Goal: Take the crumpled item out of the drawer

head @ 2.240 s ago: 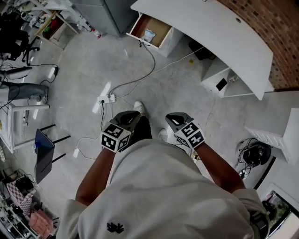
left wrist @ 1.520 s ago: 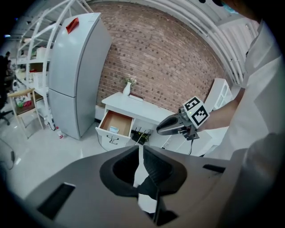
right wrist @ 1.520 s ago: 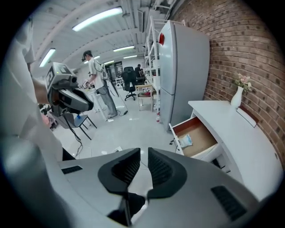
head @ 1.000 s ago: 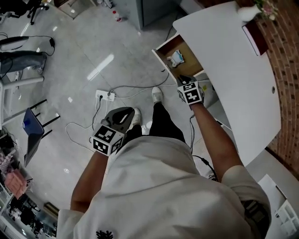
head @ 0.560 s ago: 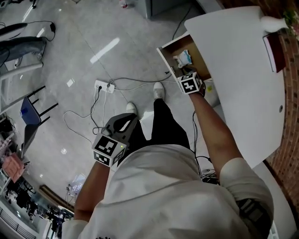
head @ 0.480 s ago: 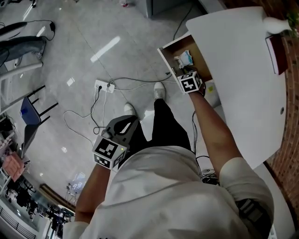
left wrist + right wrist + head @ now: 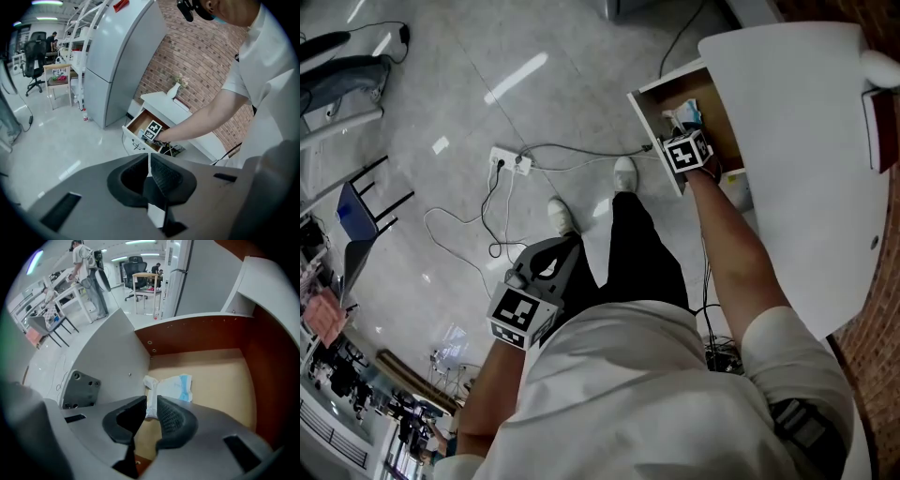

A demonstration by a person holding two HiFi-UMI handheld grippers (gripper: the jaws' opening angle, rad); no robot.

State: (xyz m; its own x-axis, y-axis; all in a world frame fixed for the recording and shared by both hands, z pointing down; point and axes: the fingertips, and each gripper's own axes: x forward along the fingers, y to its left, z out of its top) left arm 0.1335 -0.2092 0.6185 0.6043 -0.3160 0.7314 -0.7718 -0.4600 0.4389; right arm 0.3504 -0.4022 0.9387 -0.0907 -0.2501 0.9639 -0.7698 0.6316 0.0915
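Note:
The crumpled white and blue item (image 7: 172, 384) lies on the wooden floor of the open drawer (image 7: 220, 380), near its left wall. In the right gripper view its white end runs up between the jaws, and my right gripper (image 7: 151, 411) is shut on it with only a narrow gap. The head view has that gripper (image 7: 684, 134) reaching into the drawer (image 7: 705, 94) under the white desk, the item (image 7: 686, 116) just beyond its marker cube. My left gripper (image 7: 547, 257) hangs by my left hip over the floor. It (image 7: 148, 174) is shut, with nothing in it.
The white desk top (image 7: 797, 141) overhangs the drawer on the right. A power strip (image 7: 508, 161) and loose cables lie on the grey floor ahead of my shoes. A blue chair (image 7: 354, 225) stands at the left. A grey fridge (image 7: 117, 56) stands left of the desk.
My right arm has reached further forward, taking the gripper over the drawer's front and onto the item. The left gripper has stayed low by my hip.

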